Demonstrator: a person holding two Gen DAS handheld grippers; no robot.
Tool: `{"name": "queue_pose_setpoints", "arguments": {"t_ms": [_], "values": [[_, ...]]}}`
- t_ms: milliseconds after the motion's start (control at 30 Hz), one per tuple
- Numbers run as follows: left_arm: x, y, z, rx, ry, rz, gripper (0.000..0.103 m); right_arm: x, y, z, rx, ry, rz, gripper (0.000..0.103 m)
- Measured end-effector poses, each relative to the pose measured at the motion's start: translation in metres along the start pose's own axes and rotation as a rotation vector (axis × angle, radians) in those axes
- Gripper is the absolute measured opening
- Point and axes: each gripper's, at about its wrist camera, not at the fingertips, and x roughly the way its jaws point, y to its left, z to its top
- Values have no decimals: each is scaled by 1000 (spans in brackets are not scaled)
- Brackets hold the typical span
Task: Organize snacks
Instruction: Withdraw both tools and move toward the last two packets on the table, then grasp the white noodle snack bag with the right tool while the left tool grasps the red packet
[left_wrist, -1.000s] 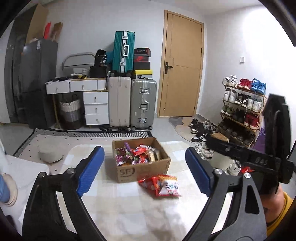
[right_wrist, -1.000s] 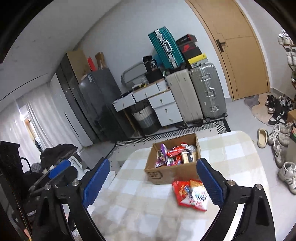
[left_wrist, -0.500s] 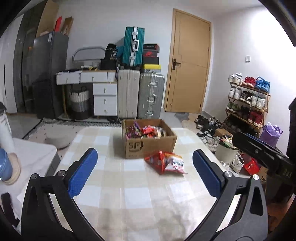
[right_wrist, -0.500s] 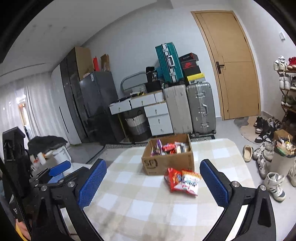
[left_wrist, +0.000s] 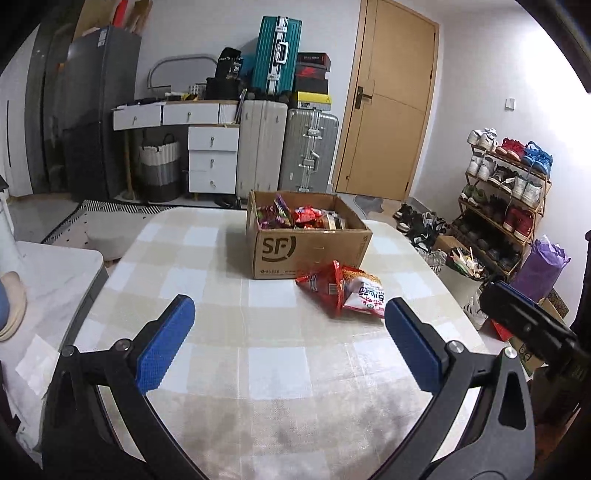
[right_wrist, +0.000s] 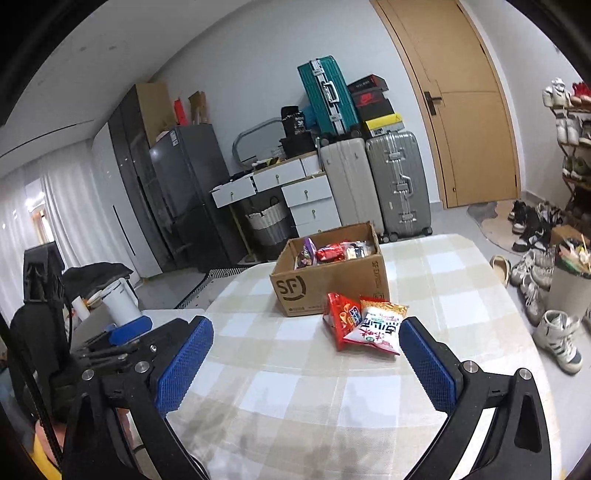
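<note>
A brown cardboard box marked SF stands on the checked tablecloth, with several snack packets inside. Just in front of it lie two loose packets, a red one and a white-and-orange one, overlapping. My left gripper hangs open over the cloth, short of the packets, nothing between its blue pads. My right gripper is open too, with the white-and-orange packet just ahead of its right pad. The right gripper's body shows at the right edge of the left wrist view.
The table has rounded edges. A white side table with a kettle stands to its left. Behind are suitcases, white drawers, a fridge and a door. A shoe rack, loose shoes and a bin crowd the right.
Both grippers have come down toward the table, so the box and packets look nearer and larger. Both jaws opened a little wider. The box and packets have not moved.
</note>
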Motion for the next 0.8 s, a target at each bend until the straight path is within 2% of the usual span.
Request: {"name": "queue_pose_setpoints", "arguments": {"t_ms": [133, 267, 433, 600, 800], "values": [[35, 0, 1, -11, 44, 0, 103, 17, -15, 3, 30, 29, -4, 102], [62, -3, 9, -18, 73, -15, 103, 48, -31, -2, 94, 129, 2, 102], [103, -14, 19, -5, 95, -4, 103, 85, -56, -4, 135, 189, -28, 102], [157, -21, 29, -6, 143, -7, 103, 139, -95, -3, 193, 304, -59, 102], [232, -28, 29, -8, 236, -18, 103, 196, -125, 2, 208, 393, -85, 102]]}}
